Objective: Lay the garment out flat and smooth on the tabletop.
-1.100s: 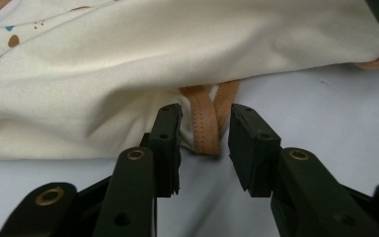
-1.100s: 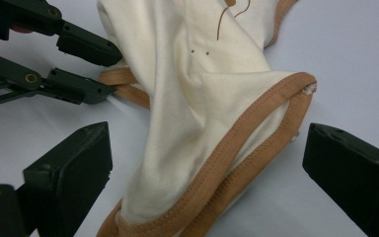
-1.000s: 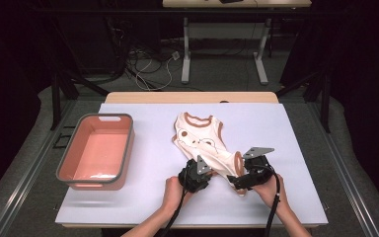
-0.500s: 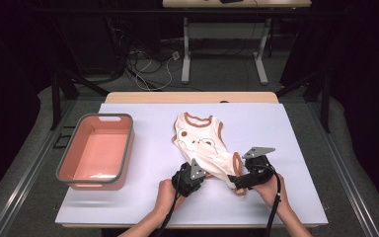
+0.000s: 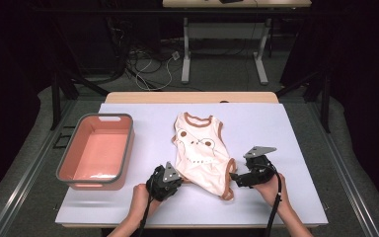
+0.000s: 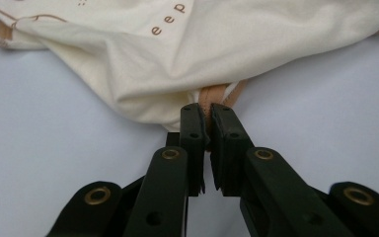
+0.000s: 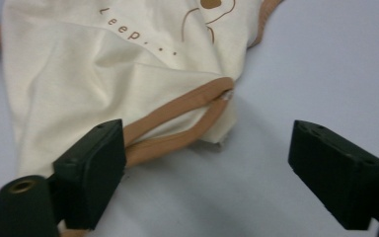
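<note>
- Sleeveless baby bodysuit (image 5: pixel 200 153), cream with brown binding, lies flat on the pale table (image 5: pixel 286 128), just right of centre; neck opening toward 12 o'clock, lower hem toward 6 o'clock.
- Print on the front: a brown bear-like cartoon figure and brown lettering. The right gripper view reads "Leep..." (image 7: pixel 135 33); the left gripper view gives "eep" (image 6: pixel 167 19). The start of the word is hidden in a fold.
- Left gripper (image 5: pixel 173 178) sits at 7 o'clock of the garment. Left gripper view: jaws together, clamped on the brown binding strip (image 6: pixel 208 98) at the hem corner; the cream cloth bunches just above the tips.
- Right gripper (image 5: pixel 235 176) sits at 4 o'clock of the garment, at its lower right edge. Jaws apart, having just been narrowing; right gripper view shows the brown-edged leg opening (image 7: pixel 177 123) against the inner face of one pad, the other pad well clear over bare table. Nothing pinched.
- Salmon-pink plastic tub with grey rim (image 5: pixel 123 148) stands at 9 o'clock of the bodysuit, well apart from it.
</note>
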Demonstrator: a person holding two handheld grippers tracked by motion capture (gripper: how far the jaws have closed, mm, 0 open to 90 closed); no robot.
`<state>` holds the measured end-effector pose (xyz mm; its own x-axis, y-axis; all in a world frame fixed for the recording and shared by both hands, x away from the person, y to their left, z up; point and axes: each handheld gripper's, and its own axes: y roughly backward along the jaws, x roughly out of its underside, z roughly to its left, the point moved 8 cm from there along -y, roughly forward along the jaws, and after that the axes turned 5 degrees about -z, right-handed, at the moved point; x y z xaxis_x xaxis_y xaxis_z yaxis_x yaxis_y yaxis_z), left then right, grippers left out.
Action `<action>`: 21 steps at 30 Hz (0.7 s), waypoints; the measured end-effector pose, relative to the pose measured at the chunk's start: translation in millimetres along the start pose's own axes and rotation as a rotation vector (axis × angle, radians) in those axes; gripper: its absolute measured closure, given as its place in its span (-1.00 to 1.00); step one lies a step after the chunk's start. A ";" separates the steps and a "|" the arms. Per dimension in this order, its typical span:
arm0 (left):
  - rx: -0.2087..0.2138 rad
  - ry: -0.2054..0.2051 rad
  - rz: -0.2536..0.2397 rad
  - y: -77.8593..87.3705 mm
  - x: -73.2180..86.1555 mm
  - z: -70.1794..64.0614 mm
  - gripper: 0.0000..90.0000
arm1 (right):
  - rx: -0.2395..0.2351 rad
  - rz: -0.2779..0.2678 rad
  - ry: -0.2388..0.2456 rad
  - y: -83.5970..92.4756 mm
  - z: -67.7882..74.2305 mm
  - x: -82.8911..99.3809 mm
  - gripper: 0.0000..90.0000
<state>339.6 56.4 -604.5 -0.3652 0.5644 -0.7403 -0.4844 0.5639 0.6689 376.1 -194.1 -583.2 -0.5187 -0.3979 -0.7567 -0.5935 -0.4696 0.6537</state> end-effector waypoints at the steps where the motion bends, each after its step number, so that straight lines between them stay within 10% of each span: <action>1: 0.004 0.007 0.004 0.6 2.0 1.2 0.86 | 0.004 0.003 0.000 -0.6 -0.8 0.1 -0.62; 11: -0.010 0.019 0.032 -7.7 5.8 2.3 0.20 | 0.040 -0.015 0.027 -1.9 1.5 -3.7 -0.02; 21: 0.032 0.069 -0.027 -10.9 7.3 0.0 0.53 | 0.046 -0.032 -0.006 0.1 -6.8 -3.8 0.12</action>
<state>342.2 54.3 -617.2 -0.4072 0.5063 -0.7602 -0.4695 0.5979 0.6497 382.2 -198.0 -580.3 -0.5028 -0.3782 -0.7773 -0.6376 -0.4448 0.6289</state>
